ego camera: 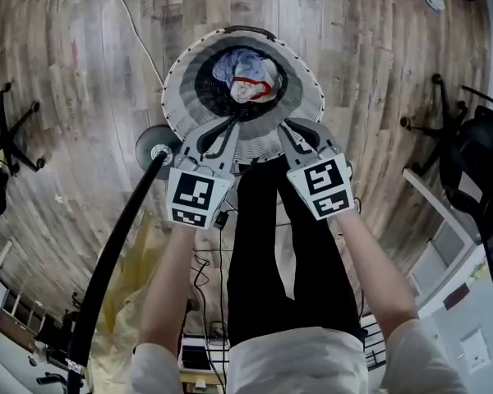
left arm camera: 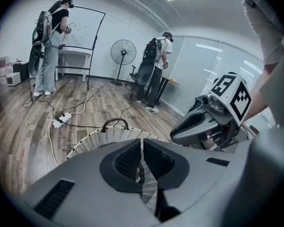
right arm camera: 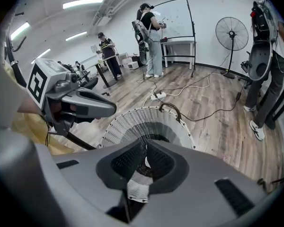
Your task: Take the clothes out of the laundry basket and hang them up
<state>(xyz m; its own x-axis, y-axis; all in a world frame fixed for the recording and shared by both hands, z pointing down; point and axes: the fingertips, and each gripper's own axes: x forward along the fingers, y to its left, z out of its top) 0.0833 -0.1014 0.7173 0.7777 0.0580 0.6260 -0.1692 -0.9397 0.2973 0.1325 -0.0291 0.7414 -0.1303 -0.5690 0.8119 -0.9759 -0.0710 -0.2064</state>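
**Workpiece.** The clothes lie bundled in the bottom of the laundry basket. The bundle is blue and white fabric with a red strip across it. No garment has left the basket. The basket is round, of white weave, with a dark handle on its far rim. It stands on the wood floor, directly beyond the person's legs.

**Grippers.** Both grippers hang over the near rim of the basket, side by side and pointing down into it.
- Left gripper: its fingers are pressed together, with nothing between them.
- Right gripper: its fingers stand narrowly apart. Only the basket weave shows through the gap, and nothing is pinched.

Neither gripper touches the clothes.

**Surroundings.**
- Left of the basket, a black pole rises toward the camera from a round base.
- A yellow cloth lies near the pole, on the near left.
- A white cable runs across the floor on the far left.
- Office chairs stand at the left and right edges.
- In the left gripper view, a standing fan and a whiteboard stand against the far wall, with people beside them.
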